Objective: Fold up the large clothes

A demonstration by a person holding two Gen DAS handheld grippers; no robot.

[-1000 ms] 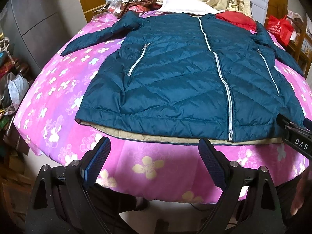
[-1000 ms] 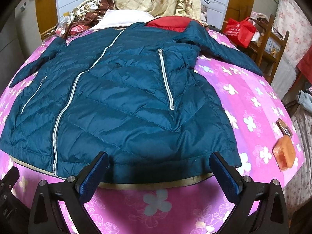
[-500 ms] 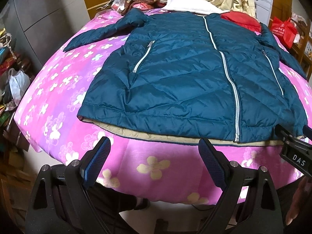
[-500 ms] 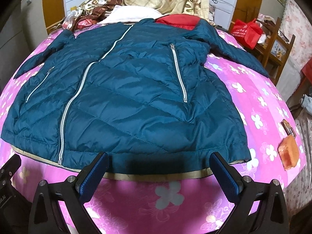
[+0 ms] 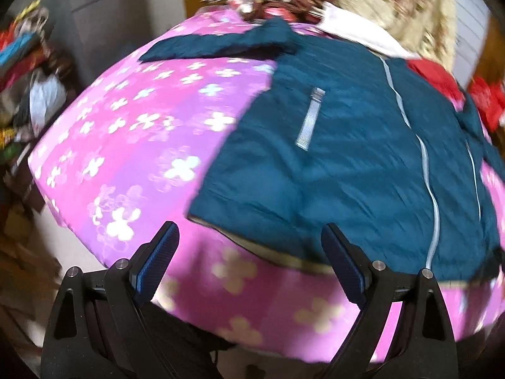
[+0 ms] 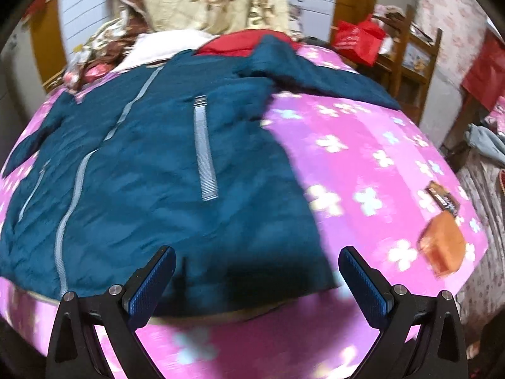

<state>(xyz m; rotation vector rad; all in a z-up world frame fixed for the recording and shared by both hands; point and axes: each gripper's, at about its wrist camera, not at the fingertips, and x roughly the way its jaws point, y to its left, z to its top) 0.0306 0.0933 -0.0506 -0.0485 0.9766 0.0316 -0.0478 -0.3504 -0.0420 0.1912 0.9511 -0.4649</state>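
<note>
A teal quilted jacket lies flat, front up and zipped, on a pink flowered bedspread, with both sleeves spread out. It also shows in the right wrist view. My left gripper is open and empty, just short of the jacket's lower left hem corner. My right gripper is open and empty over the lower right hem corner. Both views are blurred by motion.
Pillows and a floral quilt are piled at the head of the bed. A small orange pouch lies on the bedspread right of the jacket. A red bag sits on wooden furniture at right. Clutter stands left of the bed.
Both grippers have moved outward, the left to the left and the right to the right, toward the jacket's hem corners. The jacket has not moved. Both stay open.
</note>
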